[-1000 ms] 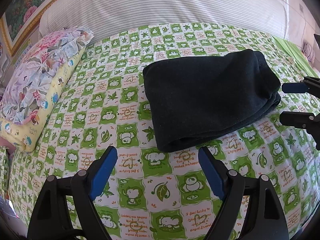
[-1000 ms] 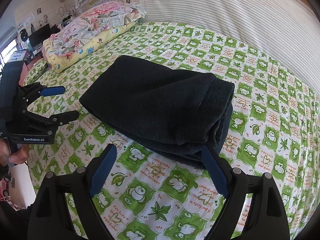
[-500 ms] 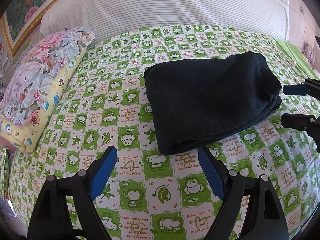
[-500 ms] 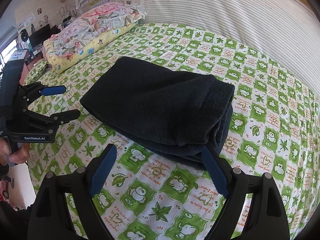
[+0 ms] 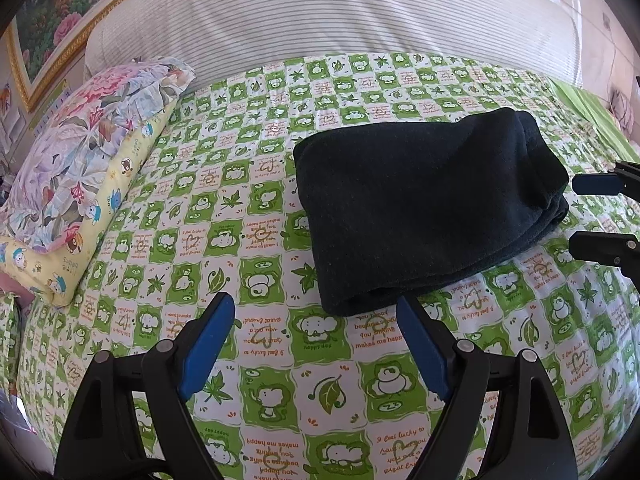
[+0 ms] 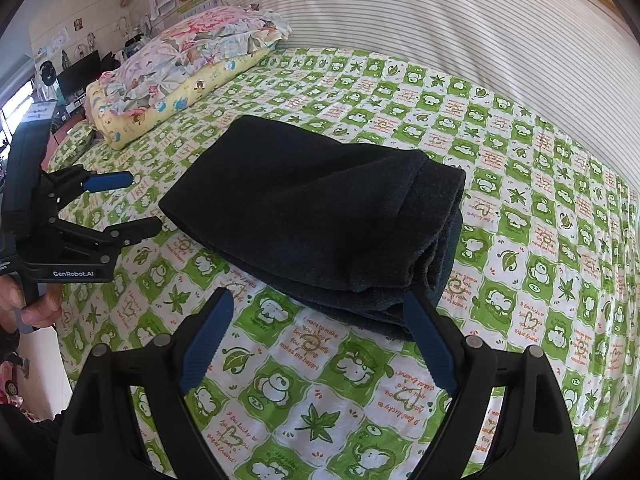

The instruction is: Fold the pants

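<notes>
Dark navy pants [image 5: 424, 208] lie folded into a thick rectangular bundle [image 6: 320, 220] on the green-and-white patterned bedsheet [image 5: 280, 360]. My left gripper [image 5: 314, 312] hovers just short of the bundle's near left corner, open, nothing between its blue pads. My right gripper [image 6: 318, 312] hovers at the bundle's near right edge, where the folded layers show, and is open too. Each gripper appears in the other's view: the right one [image 5: 576, 212] at the bundle's right side, the left one [image 6: 140, 202] at its left, held by a hand [image 6: 36, 304].
A floral pillow [image 5: 80, 176] on a yellow cartoon pillow lies at the left end of the bed. A striped headboard cushion [image 5: 340, 12] runs along the far side. The bed's left edge [image 6: 60, 320] drops to the floor. A desk with a monitor [image 6: 76, 72] stands beyond.
</notes>
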